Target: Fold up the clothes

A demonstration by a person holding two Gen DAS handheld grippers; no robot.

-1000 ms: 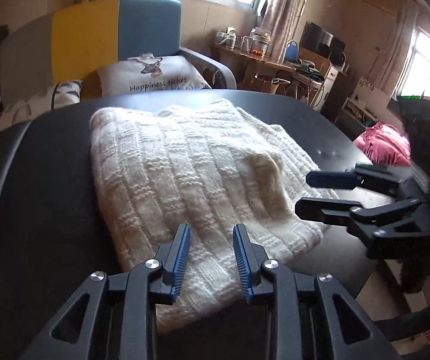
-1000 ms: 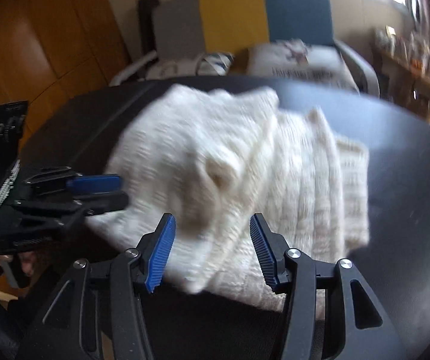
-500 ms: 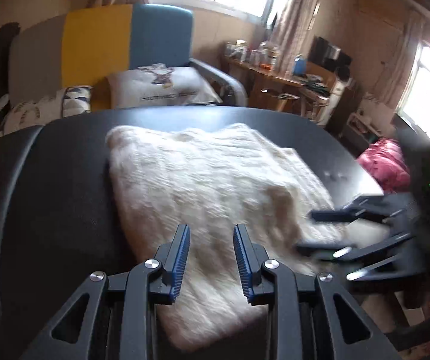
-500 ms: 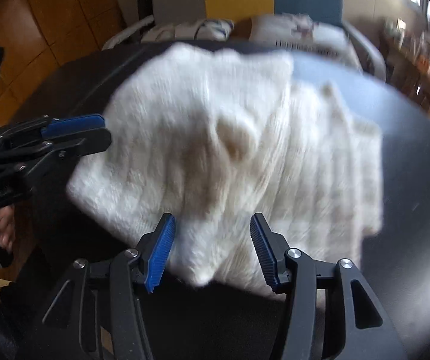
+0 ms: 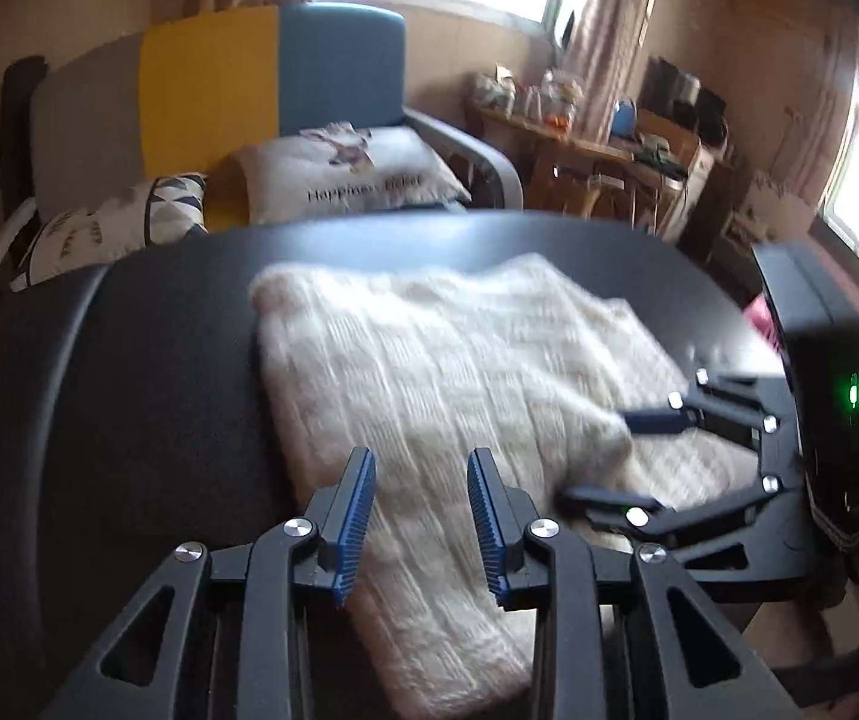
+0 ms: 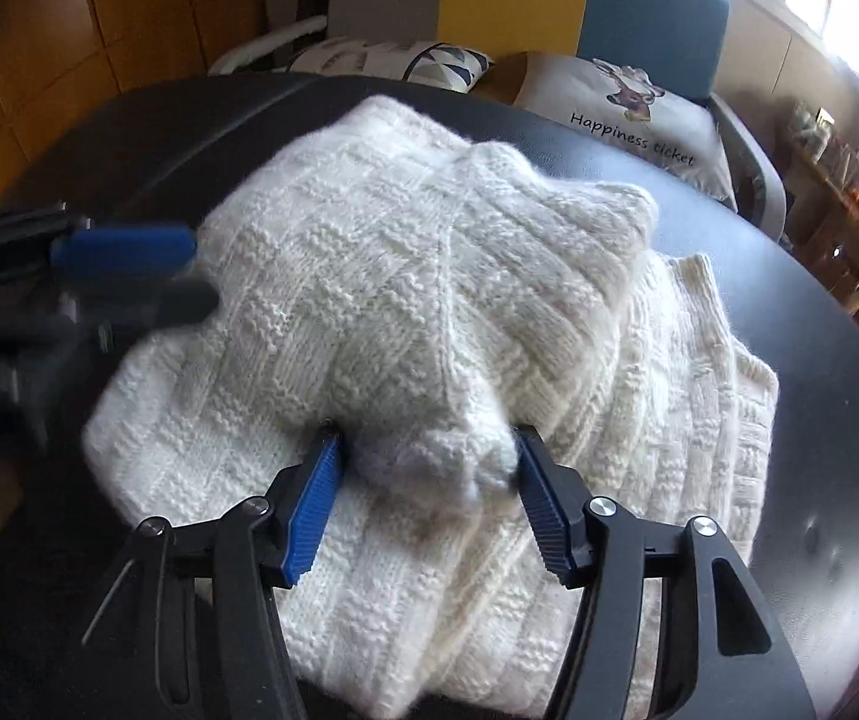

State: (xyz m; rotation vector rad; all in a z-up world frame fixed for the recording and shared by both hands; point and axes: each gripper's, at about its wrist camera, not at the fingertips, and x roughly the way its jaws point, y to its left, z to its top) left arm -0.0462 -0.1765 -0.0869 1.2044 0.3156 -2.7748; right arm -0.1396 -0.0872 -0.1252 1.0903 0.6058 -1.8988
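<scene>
two layers of the white knit sweater (image 6: 429, 300) lie on the black table (image 6: 819, 420). a bunched fold at six o'clock sits between the right gripper (image 6: 426, 498)'s opening jaws; the left gripper (image 5: 420, 516) hovers half-open, empty. smoothing is judged next.

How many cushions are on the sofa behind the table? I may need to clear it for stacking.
2: a patterned cushion at the left, and a lettered cushion beside it toward the blue end. Others may be hidden behind the table.

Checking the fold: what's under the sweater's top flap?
Under the flap lies another knit layer of the sweater, showing at its right and near edges, on the black table. Anything deeper inside the fold is covered.
</scene>
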